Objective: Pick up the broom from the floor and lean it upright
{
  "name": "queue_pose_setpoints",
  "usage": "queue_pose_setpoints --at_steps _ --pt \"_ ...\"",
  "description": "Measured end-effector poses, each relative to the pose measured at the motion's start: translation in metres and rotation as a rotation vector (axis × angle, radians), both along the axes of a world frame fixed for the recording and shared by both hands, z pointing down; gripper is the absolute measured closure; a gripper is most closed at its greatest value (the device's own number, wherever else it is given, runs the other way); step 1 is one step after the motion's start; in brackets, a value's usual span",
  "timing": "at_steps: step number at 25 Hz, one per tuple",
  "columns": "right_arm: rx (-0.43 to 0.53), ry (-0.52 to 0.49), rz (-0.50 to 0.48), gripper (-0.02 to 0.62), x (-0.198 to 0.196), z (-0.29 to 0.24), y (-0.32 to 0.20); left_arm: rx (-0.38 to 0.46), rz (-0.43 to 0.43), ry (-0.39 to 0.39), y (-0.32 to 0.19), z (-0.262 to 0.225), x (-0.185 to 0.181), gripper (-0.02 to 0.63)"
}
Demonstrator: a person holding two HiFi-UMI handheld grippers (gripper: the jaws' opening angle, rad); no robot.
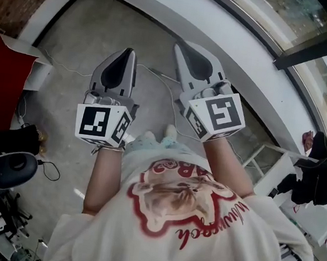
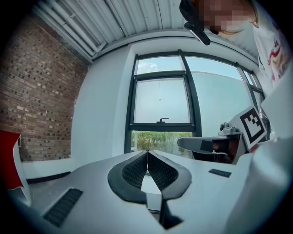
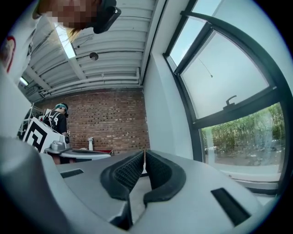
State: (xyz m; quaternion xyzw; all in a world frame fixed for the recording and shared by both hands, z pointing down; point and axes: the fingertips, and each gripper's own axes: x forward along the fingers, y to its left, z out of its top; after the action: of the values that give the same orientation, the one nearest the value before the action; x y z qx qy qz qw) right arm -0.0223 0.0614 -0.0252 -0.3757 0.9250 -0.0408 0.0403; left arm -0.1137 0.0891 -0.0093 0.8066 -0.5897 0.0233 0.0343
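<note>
Left tool [image 2: 147, 154]: jaws together, ribbed pads meeting at the tips, nothing between them
Ahead: tall dark-framed window [image 2: 160, 103], its handle [image 2: 162, 120] on the cross bar, greenery [image 2: 158, 139] beyond the lower pane
Left side: brick wall [image 2: 41, 91]; red panel [image 2: 7, 160] at the edge
Right side: right tool [image 2: 185, 143], lying level, marker cube [image 2: 253, 127] at its rear
Above: ribbed white ceiling [image 2: 114, 18]; person's shirt [image 2: 274, 41] at top right
</note>
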Motion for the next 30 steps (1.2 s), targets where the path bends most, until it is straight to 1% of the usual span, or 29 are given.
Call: queue_pose_setpoints --at_steps 3,6,11,14,17,20,24,27,30 --pt "-0.038 -0.004 0.018 0.563 -0.01 0.013 -0.026 -0.021 0.004 0.0 -0.018 0.01 -0.014 0.584" --pt "-0.058 -0.006 0.043 0.563 -0.02 0.021 -0.05 -0.022 0.025 0.006 -0.042 0.016 -0.027 0.584" --pt "-0.034 0.016 0.053 0.563 -0.045 0.03 -0.095 -0.007 0.053 0.02 -0.099 0.024 -0.05 0.584" --pt "-0.014 0.019 0.071 0.563 -0.063 0.033 -0.13 0.001 0.096 0.018 -0.139 0.026 -0.065 0.584" --pt "-0.005 0.014 0.086 0.563 -0.084 0.036 -0.164 -0.007 0.131 0.01 -0.178 0.029 -0.083 0.584" --pt "0.015 0.031 0.093 0.563 -0.102 0.046 -0.19 -0.016 0.156 0.01 -0.208 0.038 -0.099 0.584" --pt "-0.001 0.03 0.122 0.563 -0.11 0.069 -0.213 -0.031 0.19 0.0 -0.229 0.066 -0.112 0.584" --pt "-0.046 0.053 0.124 0.563 -0.11 0.094 -0.22 -0.076 0.179 0.022 -0.236 0.097 -0.122 0.584" --pt "-0.081 0.05 0.125 0.563 -0.112 0.115 -0.232 -0.115 0.178 0.032 -0.245 0.123 -0.125 0.584"
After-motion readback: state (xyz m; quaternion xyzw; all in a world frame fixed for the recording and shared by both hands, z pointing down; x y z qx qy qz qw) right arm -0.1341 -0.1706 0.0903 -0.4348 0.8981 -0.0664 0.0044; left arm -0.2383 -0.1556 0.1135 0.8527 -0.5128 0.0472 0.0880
